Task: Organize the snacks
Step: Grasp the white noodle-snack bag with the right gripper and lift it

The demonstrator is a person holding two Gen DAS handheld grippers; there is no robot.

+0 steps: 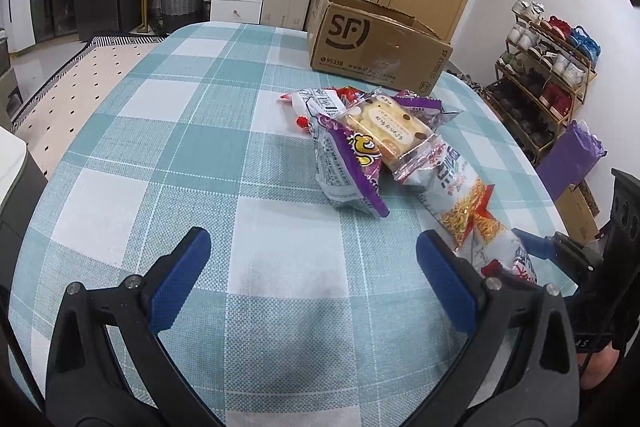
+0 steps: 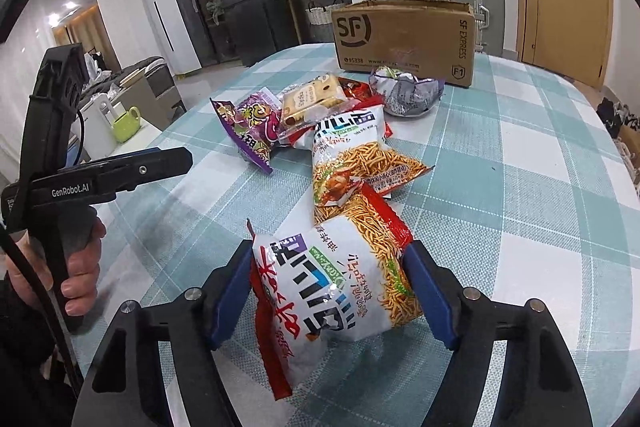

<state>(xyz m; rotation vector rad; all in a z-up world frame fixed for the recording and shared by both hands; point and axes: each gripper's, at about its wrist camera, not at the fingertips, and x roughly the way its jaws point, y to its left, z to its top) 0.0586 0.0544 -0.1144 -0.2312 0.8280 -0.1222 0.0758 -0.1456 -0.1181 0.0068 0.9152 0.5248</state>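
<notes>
Nearest in the right wrist view, the right gripper (image 2: pixel 332 291) has its jaws clenched on a red-and-white noodle snack bag (image 2: pixel 332 279), blue pads pressing both sides of the packet, which lies flat on the worktop (image 2: pixel 540 195) near its front edge. A second noodle bag (image 2: pixel 356 163) lies just beyond, its corner overlapping the held one.

The left gripper (image 1: pixel 312 283) hovers low over the checked cloth with its jaws released and spread wide, nothing between them; bare cloth stretches ahead of it and to its left, out to the rounded worktop edge. In the right wrist view it appears side-on at the left, held level, a hand (image 2: pixel 76 267) wrapped around its grip.

Farther in, the pile holds a purple snack packet (image 2: pixel 252 127) and a clear biscuit pack (image 2: pixel 312 99) resting on top of other bags, with a crumpled silver-purple bag (image 2: pixel 404 91) beside them. Behind, near the far edge, stands an open cardboard box (image 2: pixel 404 39) marked SF, the silver bag just in front of it. The worktop's right half lies open.
</notes>
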